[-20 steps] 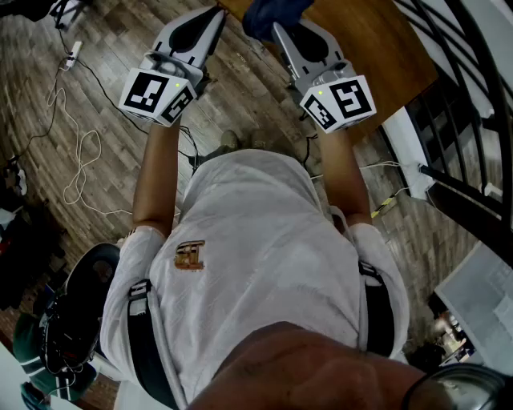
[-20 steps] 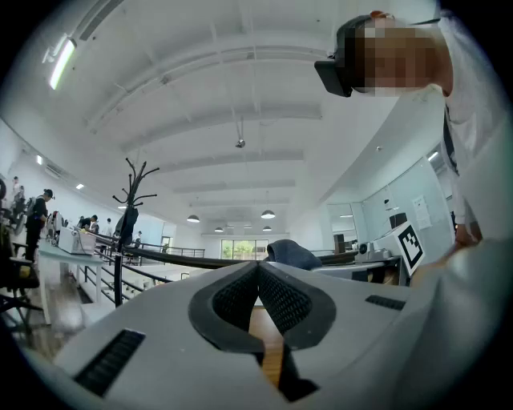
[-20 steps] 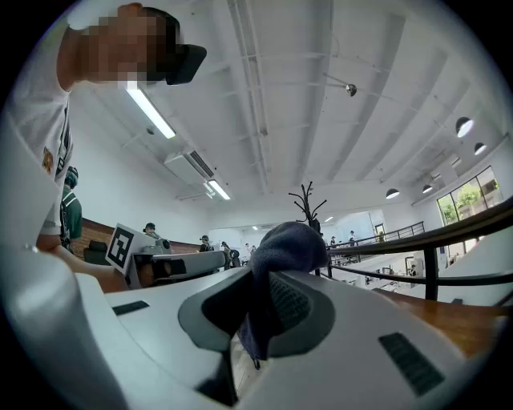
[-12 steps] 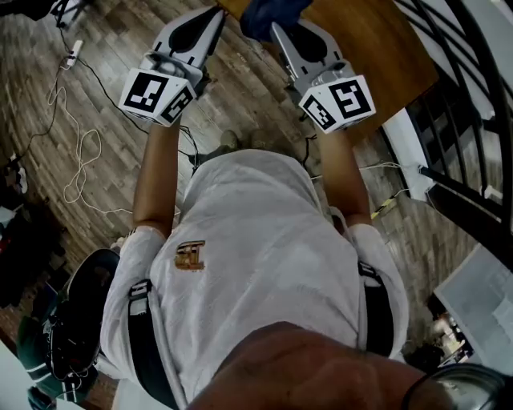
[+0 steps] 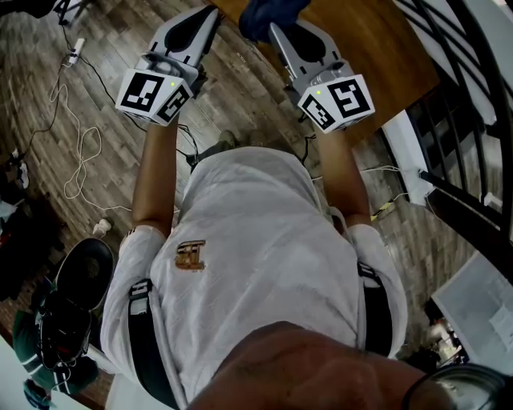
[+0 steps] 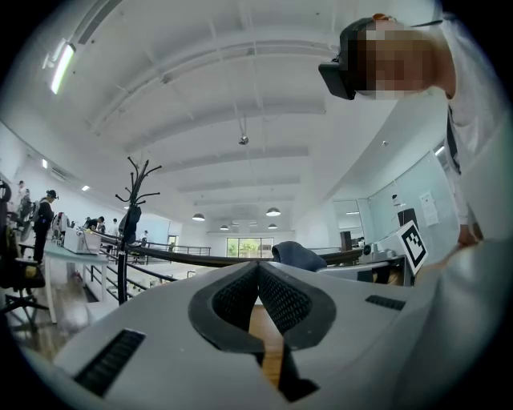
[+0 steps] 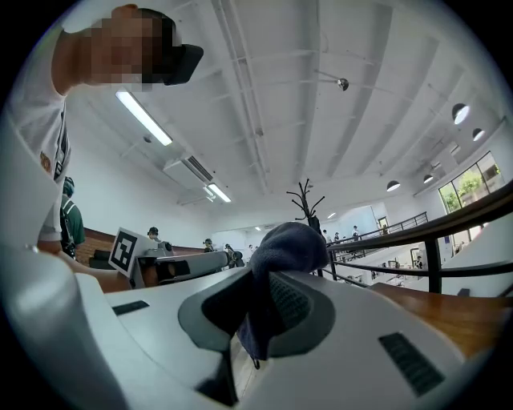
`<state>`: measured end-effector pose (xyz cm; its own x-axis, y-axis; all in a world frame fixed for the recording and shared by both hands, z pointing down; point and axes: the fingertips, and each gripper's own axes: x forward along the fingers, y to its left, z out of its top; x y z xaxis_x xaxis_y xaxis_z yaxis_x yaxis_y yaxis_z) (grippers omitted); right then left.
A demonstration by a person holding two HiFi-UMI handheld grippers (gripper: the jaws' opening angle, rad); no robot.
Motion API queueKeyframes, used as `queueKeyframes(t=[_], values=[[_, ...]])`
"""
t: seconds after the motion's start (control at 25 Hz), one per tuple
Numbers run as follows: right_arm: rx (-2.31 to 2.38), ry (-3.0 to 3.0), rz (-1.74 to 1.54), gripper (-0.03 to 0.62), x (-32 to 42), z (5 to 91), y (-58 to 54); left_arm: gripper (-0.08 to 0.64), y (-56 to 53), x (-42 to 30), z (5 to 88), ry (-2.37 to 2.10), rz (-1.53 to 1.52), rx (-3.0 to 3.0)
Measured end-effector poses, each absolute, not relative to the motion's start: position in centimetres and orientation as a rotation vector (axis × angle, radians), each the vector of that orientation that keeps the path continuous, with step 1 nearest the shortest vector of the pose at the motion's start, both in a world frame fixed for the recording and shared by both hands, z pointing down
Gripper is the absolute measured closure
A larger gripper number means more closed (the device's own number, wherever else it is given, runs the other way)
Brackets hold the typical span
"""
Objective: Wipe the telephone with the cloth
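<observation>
Cloth (image 5: 267,14) — dark blue and bunched — sits at the top edge of the head view, right at the tip of the right gripper (image 5: 275,30) and over the near edge of a brown table (image 5: 365,48). That view looks steeply down and also takes in the person's white shirt (image 5: 256,264), both forearms, the plank floor (image 5: 240,88) with loose cables (image 5: 76,152) and a dark railing (image 5: 461,72) at the right. It does not show how either gripper's jaws stand.

The gripper views look upward, so each shows a white ceiling, hanging lamps and a coat stand (image 6: 131,216) far off. In the right gripper view the jaws are clamped on the cloth: a fold hangs down between the ribbed pads (image 7: 292,300) and the rest bulges above the tips. The left gripper's marker cube (image 7: 126,250) lies off to the left.

In the left gripper view the left gripper (image 6: 258,268) has its jaws together, pad against pad, with nothing between them. From there the cloth shows as a dark lump just beyond and right of the tips — near that gripper, but not touching it.
</observation>
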<state>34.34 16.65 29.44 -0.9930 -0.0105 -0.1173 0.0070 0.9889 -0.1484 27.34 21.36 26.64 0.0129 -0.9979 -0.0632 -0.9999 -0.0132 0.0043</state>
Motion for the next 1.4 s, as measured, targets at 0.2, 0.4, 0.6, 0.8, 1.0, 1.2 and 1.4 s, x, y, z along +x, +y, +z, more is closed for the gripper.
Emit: queueKeyframes(t=[0.2,0.4,0.6,0.8,1.0,1.2,1.4], values=[[0.033,3.015,-0.232,0.532,35.7,30.1,14.7,0.541,19.7,28.7,26.7,2.195,0.059,-2.167],[0.041,3.037,-0.284,0.532,29.8,32.5,11.8,0.541,17.6,22.6,28.5,2.24,0.059,-2.144],[0.056,3.054,-0.313,0.532,22.9,35.6,9.2,0.541,14.8,15.7,31.6,2.265,0.06,-2.146],[0.059,3.045,-0.275,0.532,24.9,34.0,10.7,0.541,16.0,17.6,30.0,2.237,0.07,-2.136],[0.021,3.054,-0.248,0.532,22.2,33.1,9.8,0.541,14.8,14.7,29.2,2.201,0.095,-2.158],[-0.062,3.063,-0.226,0.532,17.6,31.7,8.4,0.541,13.9,9.4,28.1,2.164,0.1,-2.192],[-0.172,3.07,-0.226,0.532,11.9,30.8,7.5,0.541,13.2,2.7,27.3,2.113,0.118,-2.247]])
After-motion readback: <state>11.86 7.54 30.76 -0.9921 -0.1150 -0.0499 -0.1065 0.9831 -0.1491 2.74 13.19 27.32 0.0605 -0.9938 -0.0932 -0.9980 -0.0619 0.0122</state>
